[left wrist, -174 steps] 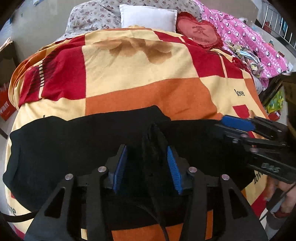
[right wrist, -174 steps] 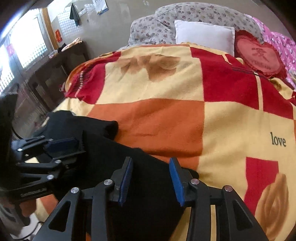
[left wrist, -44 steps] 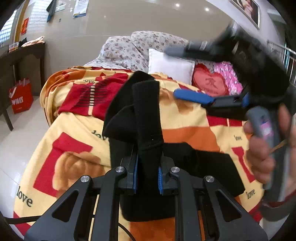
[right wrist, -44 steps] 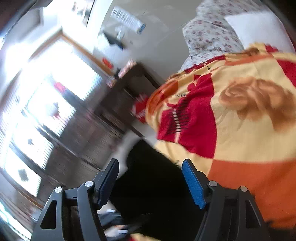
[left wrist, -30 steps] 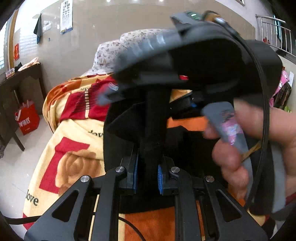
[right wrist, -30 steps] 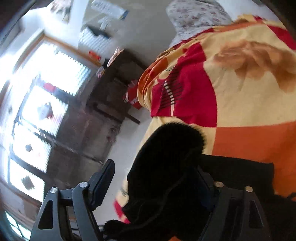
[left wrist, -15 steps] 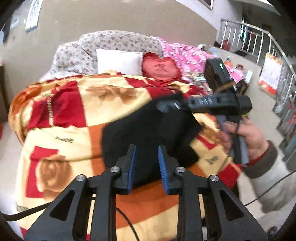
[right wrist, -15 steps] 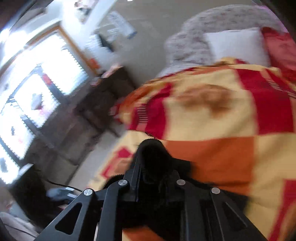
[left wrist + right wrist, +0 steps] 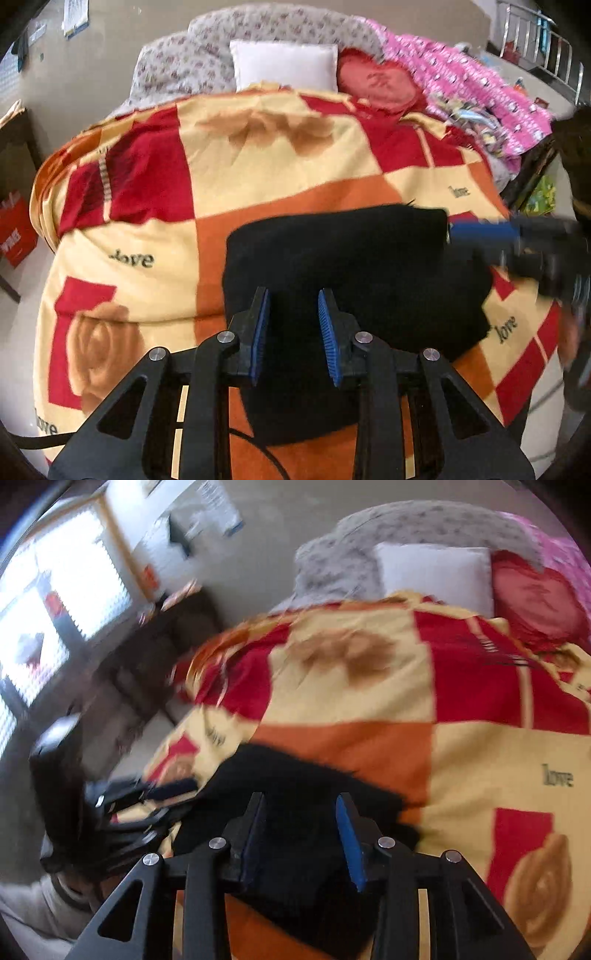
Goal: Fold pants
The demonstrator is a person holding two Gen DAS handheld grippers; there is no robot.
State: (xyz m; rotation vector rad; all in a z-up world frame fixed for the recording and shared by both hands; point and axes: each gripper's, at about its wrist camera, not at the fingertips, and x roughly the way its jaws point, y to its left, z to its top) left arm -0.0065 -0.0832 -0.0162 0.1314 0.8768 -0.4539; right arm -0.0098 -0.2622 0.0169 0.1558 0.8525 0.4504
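A bed covered by a red, orange and cream checked blanket [image 9: 288, 166] is seen; folded black pants [image 9: 354, 266] lie across it, long axis left-right. The left gripper [image 9: 293, 332] and right gripper [image 9: 301, 834] are held open above them.

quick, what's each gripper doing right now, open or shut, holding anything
Left gripper: open, holding nothing, over the black pants.
Right gripper: open, holding nothing, also over the pants.

Matt black fleecy cloth pants [image 9: 354, 266], soft napped woven blanket [image 9: 280, 166], smooth white cloth pillow [image 9: 284, 64], matt black plastic left gripper [image 9: 293, 332] with ribbed blue pads [image 9: 260, 328], shiny metal screws [image 9: 226, 336]
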